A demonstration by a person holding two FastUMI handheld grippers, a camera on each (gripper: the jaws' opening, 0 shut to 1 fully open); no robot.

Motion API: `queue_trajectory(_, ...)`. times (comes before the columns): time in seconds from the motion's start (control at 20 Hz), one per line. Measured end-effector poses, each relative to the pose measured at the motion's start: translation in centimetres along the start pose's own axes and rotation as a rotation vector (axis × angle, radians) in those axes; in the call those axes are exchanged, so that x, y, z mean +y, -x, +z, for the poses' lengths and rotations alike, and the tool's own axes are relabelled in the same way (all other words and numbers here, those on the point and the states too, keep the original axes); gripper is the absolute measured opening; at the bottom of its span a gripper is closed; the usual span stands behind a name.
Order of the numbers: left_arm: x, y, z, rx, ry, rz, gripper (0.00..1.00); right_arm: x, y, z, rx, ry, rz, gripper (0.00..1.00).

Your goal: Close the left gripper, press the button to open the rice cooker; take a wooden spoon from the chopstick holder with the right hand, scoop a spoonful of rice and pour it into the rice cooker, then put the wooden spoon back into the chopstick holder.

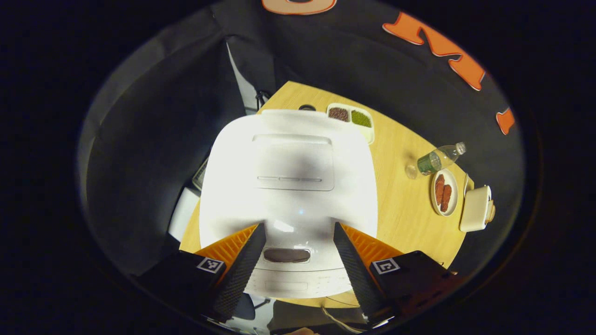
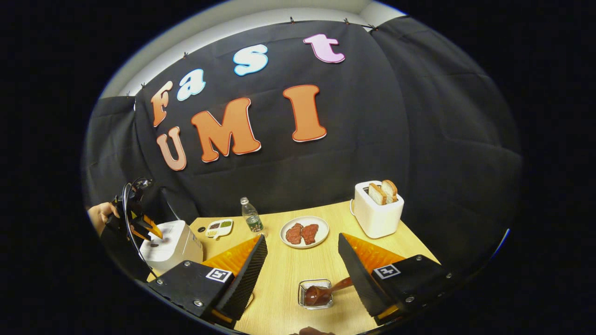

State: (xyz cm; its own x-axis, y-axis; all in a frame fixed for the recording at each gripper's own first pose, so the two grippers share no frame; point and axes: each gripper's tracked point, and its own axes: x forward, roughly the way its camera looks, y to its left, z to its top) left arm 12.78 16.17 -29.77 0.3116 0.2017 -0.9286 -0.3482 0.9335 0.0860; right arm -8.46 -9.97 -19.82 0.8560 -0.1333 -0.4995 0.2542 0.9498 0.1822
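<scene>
The white rice cooker (image 1: 288,177) stands with its lid down, seen from above. A dark oval button (image 1: 286,255) sits on its front. My left gripper (image 1: 298,225) hovers over the cooker's front, open, one finger on each side of the button. In the right gripper view the cooker (image 2: 170,244) is at the table's far left, with the left gripper (image 2: 156,232) and a hand above it. My right gripper (image 2: 302,236) hangs open over the table with nothing between its fingers. Below it a small clear holder (image 2: 315,294) has a brown wooden spoon (image 2: 326,291) in it, the handle leaning right.
On the wooden table (image 2: 279,279) are a white toaster (image 2: 377,209) with bread slices, a plate of meat (image 2: 304,231), a water bottle (image 2: 251,216) and a small divided tray of grains (image 2: 220,227). Black cloth walls close in behind.
</scene>
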Motion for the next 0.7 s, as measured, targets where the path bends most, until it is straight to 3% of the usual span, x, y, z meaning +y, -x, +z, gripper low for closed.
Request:
queue_trajectory(0.25, -1.5, 7.4, 3.3, -0.354, -0.073, -0.059, 0.99, 2.3, -0.3, 2.2, -0.053, 0.023, 0.042, 0.95)
queue_trajectory(0.55, -4.0, 21.3, 3.0, -0.894, -0.157, -0.096, 0.99, 6.5, 0.6, 7.9, -0.206, 0.066, 0.094, 0.95)
queue_trajectory(0.7, -5.3, 25.4, 1.3, -1.07, -0.232, -0.033, 0.99, 8.6, 1.1, 10.2, -0.277, 0.068, 0.114, 0.95)
